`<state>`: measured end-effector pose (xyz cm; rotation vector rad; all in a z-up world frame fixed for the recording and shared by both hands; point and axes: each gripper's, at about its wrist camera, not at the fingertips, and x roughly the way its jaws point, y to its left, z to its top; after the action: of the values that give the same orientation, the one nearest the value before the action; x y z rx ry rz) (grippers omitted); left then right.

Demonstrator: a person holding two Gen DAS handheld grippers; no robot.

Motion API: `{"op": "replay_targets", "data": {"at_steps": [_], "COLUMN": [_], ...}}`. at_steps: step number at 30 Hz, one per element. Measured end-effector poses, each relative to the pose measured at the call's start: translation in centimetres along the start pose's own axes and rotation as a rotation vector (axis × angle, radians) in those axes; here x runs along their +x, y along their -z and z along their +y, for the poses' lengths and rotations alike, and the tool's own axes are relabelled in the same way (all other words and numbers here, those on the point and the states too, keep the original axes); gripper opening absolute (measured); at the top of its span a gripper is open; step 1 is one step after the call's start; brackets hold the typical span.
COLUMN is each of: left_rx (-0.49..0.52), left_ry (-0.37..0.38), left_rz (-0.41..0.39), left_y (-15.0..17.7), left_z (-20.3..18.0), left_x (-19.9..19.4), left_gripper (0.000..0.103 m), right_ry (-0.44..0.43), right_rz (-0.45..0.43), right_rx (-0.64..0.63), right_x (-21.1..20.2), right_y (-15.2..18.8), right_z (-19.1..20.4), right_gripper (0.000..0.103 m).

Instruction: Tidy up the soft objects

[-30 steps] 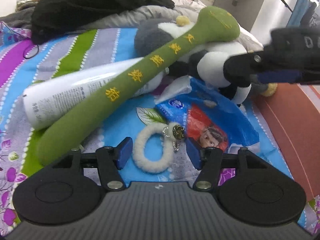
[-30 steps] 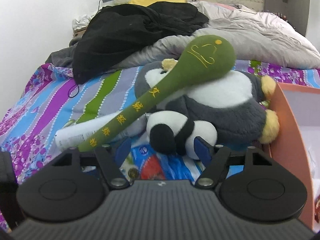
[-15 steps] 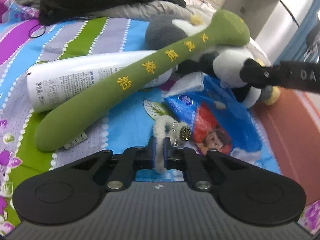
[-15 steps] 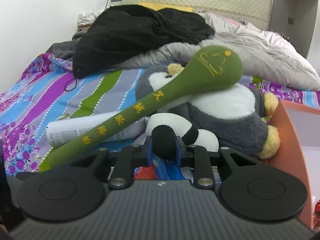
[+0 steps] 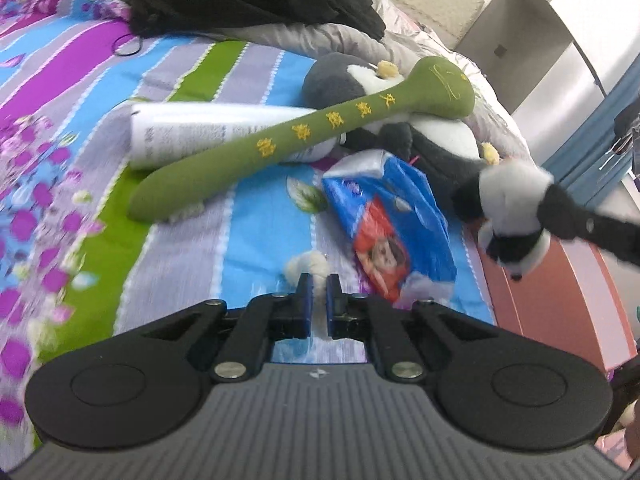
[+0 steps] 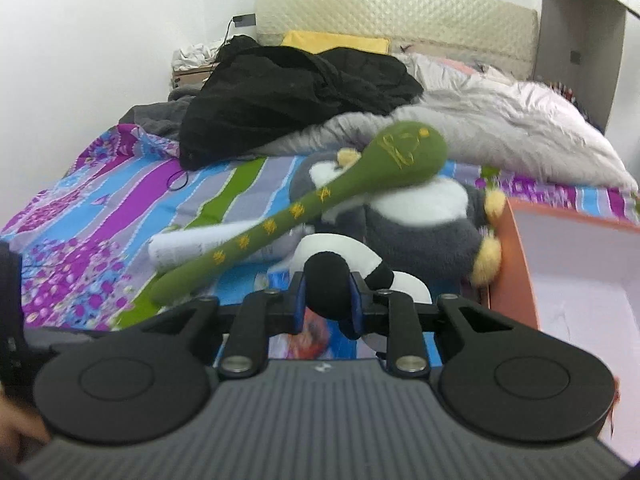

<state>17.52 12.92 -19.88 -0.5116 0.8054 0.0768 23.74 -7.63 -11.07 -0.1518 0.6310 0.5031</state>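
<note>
My left gripper (image 5: 317, 294) is shut on a small white fluffy ring (image 5: 310, 265) and holds it above the striped bedspread. My right gripper (image 6: 327, 295) is shut on a limb of a small panda plush (image 6: 340, 256); the panda also shows in the left wrist view (image 5: 510, 204), lifted off the bed beside the orange box (image 5: 540, 292). A long green plush mallet (image 5: 280, 148) lies across a white tube (image 5: 192, 132) and a grey-and-white plush penguin (image 5: 432, 136). The mallet (image 6: 320, 204) and penguin (image 6: 420, 232) also show in the right wrist view.
A blue and red plastic packet (image 5: 392, 220) lies on the bed between the grippers. The orange box (image 6: 568, 264) stands open at the right. Black clothing (image 6: 288, 96) and a grey quilt (image 6: 500, 128) are piled at the head of the bed.
Both grippers closed, the left on the fluffy ring and the right on the small panda. Both have since lifted their objects off the bed, the panda toward the orange box.
</note>
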Motion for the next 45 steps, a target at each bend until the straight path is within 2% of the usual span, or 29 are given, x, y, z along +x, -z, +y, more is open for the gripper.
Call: {"op": "replay_targets", "data": {"at_steps": [6, 7, 13, 16, 20, 21, 22, 24, 25, 27, 29, 31, 32, 33, 37, 41, 42, 44, 45], "left_rx": [-0.027, -0.031, -0.044, -0.044, -0.033, -0.035, -0.035, -0.024, -0.016, -0.005, -0.003, -0.002, -0.003, -0.004, -0.001, 0.012, 0.009, 0.008, 0.02], "left_ry": [-0.017, -0.019, -0.026, -0.022, -0.044, -0.041, -0.039, -0.047, -0.05, -0.057, -0.061, -0.069, -0.073, -0.075, -0.082, -0.095, -0.098, -0.091, -0.096], "left_rz": [0.048, 0.062, 0.136, 0.174, 0.21, 0.214, 0.218, 0.216, 0.212, 0.208, 0.207, 0.2, 0.196, 0.194, 0.194, 0.193, 0.2, 0.194, 0.187], "left_y": [2.7, 3.2, 5.7, 6.6, 6.9, 7.0, 7.0, 6.9, 6.9, 6.7, 6.6, 6.5, 6.5, 6.5, 6.5, 6.4, 6.4, 6.2, 6.1], "left_z": [0.1, 0.1, 0.2, 0.1, -0.2, -0.1, -0.1, -0.1, -0.1, 0.0, 0.1, 0.3, 0.4, 0.5, 0.4, 0.1, 0.1, 0.0, -0.2], "left_x": [-2.3, -2.5, -3.0, -2.9, -2.9, -2.9, -3.0, -3.2, -3.4, -3.7, -3.8, -4.0, -4.1, -4.1, -4.1, -4.0, -4.0, -4.2, -4.3], "left_gripper": [0.008, 0.008, 0.008, 0.009, 0.01, 0.016, 0.026, 0.04, 0.041, 0.041, 0.041, 0.041, 0.041, 0.041, 0.041, 0.042, 0.043, 0.05, 0.053], "right_ry": [-0.004, 0.0, 0.003, 0.008, 0.0, 0.0, -0.002, -0.005, -0.004, -0.005, -0.019, -0.026, -0.025, -0.021, 0.034, 0.054, 0.058, 0.07, 0.055], "right_rz": [0.074, 0.109, 0.178, 0.19, 0.244, 0.257, 0.272, 0.299, 0.306, 0.306, 0.3, 0.27, 0.254, 0.24, 0.257, 0.281, 0.292, 0.308, 0.301], "right_rx": [0.019, 0.011, 0.041, 0.055, 0.197, 0.233, 0.274, 0.337, 0.368, 0.422, 0.47, 0.518, 0.542, 0.565, 0.646, 0.67, 0.668, 0.674, 0.681], "right_x": [-1.7, -1.7, -2.6, -3.1, -3.7, -3.8, -3.8, -3.9, -4.0, -4.2, -4.2, -4.4, -4.4, -4.4, -3.2, -1.8, -1.3, -0.9, -0.8], "right_y": [4.9, 6.8, 10.3, 10.9, 12.0, 12.4, 12.8, 13.6, 14.0, 14.4, 14.2, 13.8, 13.6, 13.4, 13.2, 13.6, 13.8, 14.2, 14.4], "right_z": [0.6, 1.0, 1.6, 1.7, 0.9, 0.7, 0.6, 0.4, 0.3, 0.0, -0.3, -0.6, -0.8, -0.9, -0.9, -0.3, -0.2, -0.3, -0.4], "right_gripper": [0.026, 0.026, 0.026, 0.027, 0.03, 0.032, 0.032, 0.038, 0.039, 0.052, 0.055, 0.063, 0.071, 0.073, 0.073, 0.071, 0.065, 0.062, 0.056]}}
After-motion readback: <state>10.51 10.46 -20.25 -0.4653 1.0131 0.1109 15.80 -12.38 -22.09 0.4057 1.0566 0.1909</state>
